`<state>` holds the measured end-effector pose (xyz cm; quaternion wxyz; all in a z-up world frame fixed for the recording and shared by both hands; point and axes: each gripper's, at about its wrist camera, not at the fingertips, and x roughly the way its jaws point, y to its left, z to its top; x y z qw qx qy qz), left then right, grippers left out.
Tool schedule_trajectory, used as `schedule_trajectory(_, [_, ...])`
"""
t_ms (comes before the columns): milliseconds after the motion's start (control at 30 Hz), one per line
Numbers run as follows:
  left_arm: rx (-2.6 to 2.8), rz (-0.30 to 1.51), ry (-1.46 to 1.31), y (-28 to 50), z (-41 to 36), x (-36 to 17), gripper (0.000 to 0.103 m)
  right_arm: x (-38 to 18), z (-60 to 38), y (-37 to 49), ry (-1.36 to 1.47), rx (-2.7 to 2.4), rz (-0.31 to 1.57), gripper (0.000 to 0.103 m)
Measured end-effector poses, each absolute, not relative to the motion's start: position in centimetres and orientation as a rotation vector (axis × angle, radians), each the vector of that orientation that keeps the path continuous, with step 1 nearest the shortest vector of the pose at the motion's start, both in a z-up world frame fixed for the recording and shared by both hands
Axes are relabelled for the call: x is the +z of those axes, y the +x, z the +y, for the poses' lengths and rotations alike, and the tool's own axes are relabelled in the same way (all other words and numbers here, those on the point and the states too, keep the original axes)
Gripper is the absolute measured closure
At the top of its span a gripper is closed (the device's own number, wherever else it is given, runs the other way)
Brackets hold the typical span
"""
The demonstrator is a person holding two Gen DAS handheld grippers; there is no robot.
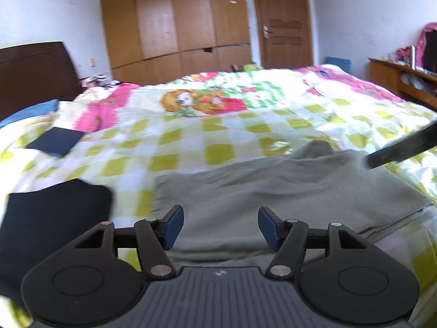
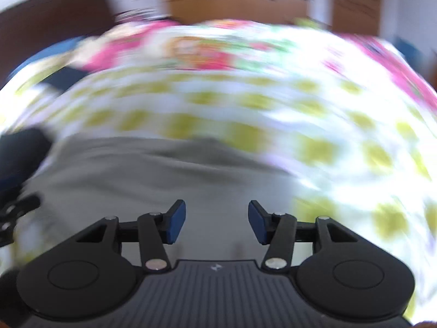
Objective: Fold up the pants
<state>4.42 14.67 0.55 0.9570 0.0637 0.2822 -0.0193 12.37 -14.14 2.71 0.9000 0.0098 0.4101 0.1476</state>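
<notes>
Your left gripper (image 1: 220, 225) hangs low over the near part of the grey pants (image 1: 273, 191), its 2 blue-padded fingers (image 1: 172, 225) spread wide apart with nothing between them but the cloth beneath. The pants lie folded into a broad flat slab on the checked bedspread (image 1: 191, 142), near the front edge of the bed, with a small hump of fabric rising at their far side. From the right edge of your left wrist view, a dark bar (image 1: 401, 147) reaches in toward the far right corner of the pants; you cannot tell whether it touches them.

Your right gripper (image 2: 217, 221) is also over the pants (image 2: 153, 175), jaws set well apart and holding nothing. That view is heavily smeared by motion blur, so fine detail of the cloth is lost; the grey fabric fills the area ahead of and to the left of the fingers, with the yellow-green checked cover to the right.

To the left of the pants lies a folded black garment (image 1: 54, 218), just beside them. Farther off on the bedspread sits a small dark folded piece (image 1: 56, 143). Behind the bed stand a wooden wardrobe (image 1: 177, 19) and a door (image 1: 282, 22).
</notes>
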Motion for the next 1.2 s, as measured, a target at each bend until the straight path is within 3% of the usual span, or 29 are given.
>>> schedule_trajectory(200, [-0.060, 0.704, 0.223, 7.4, 10.7, -2.1, 0.030, -3.4, -20.8, 15.2, 0.462, 0.339, 1.004, 0.047])
schedule_trajectory(300, [-0.046, 0.743, 0.267, 7.2, 9.7, -3.1, 0.029, -4.7, -21.9, 15.7, 0.569, 0.408, 0.995, 0.046])
schedule_trajectory(500, [-0.018, 0.753, 0.303, 7.6, 8.9, -2.6, 0.029, -5.7, -23.5, 16.1, 0.759, 0.571, 1.029, 0.055])
schedule_trajectory(533, [-0.015, 0.765, 0.310, 7.9, 8.7, -2.7, 0.029, -6.6, -23.2, 16.5, 0.787, 0.582, 1.052, 0.066])
schedule_trajectory(567, [-0.011, 0.776, 0.316, 8.3, 8.4, -2.9, 0.029, -7.1, -22.8, 16.8, 0.791, 0.579, 1.066, 0.086])
schedule_trajectory(600, [-0.005, 0.782, 0.325, 8.6, 8.2, -3.0, 0.029, -7.2, -22.7, 17.2, 0.785, 0.565, 1.076, 0.096])
schedule_trajectory(633, [-0.001, 0.786, 0.340, 8.7, 7.8, -3.0, 0.029, -7.1, -22.9, 17.4, 0.806, 0.572, 1.075, 0.098])
schedule_trajectory(900, [-0.155, 0.780, 0.374, 7.1, 2.4, -2.5, 0.029, -3.9, -29.8, 13.9, 0.653, 0.433, 1.015, 0.098])
schedule_trajectory(1000, [-0.217, 0.765, 0.423, 6.5, 0.2, -2.7, 0.029, -3.8, -32.5, 12.5, 0.659, 0.364, 1.068, 0.093])
schedule_trajectory(1200, [-0.196, 0.750, 0.422, 5.5, 1.1, -1.1, 0.029, 1.4, -34.2, 12.3, 0.495, 0.283, 0.909, 0.087])
